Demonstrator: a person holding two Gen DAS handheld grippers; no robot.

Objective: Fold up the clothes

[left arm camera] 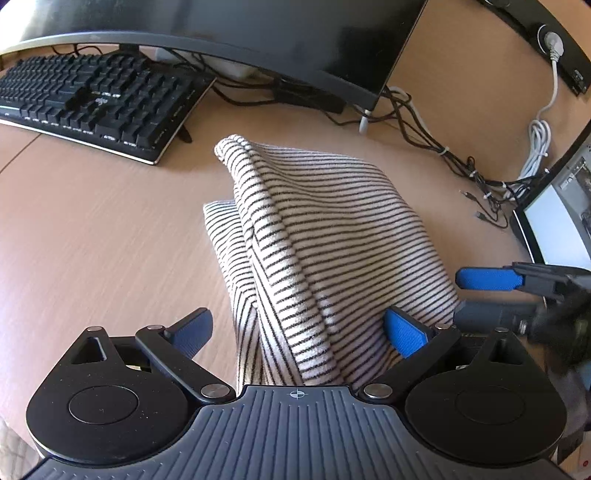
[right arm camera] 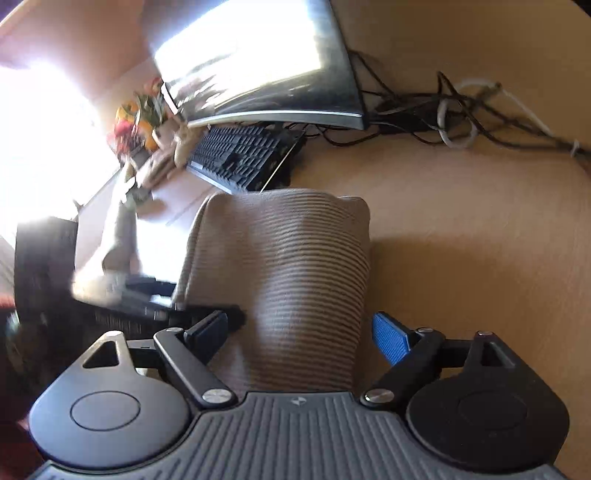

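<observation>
A white garment with thin black stripes [left arm camera: 325, 236] lies folded in a thick bundle on the wooden desk [left arm camera: 92, 236]. My left gripper [left arm camera: 299, 332] is open, its blue-padded fingers either side of the bundle's near end. My right gripper [right arm camera: 301, 332] is open too, straddling the same garment [right arm camera: 288, 266] from its other side. In the left wrist view the right gripper's fingers [left arm camera: 487, 278] show at the right edge, beside the cloth. The right wrist view is blurred, and the left gripper shows in it as a dark shape [right arm camera: 147, 302] at the left.
A black keyboard [left arm camera: 92, 99] and a curved monitor [left arm camera: 229, 33] stand behind the garment. Tangled cables [left arm camera: 461, 162] run along the back right. A second screen [left arm camera: 557, 218] stands at the right edge. Flowers [right arm camera: 136, 118] sit far left in the right wrist view.
</observation>
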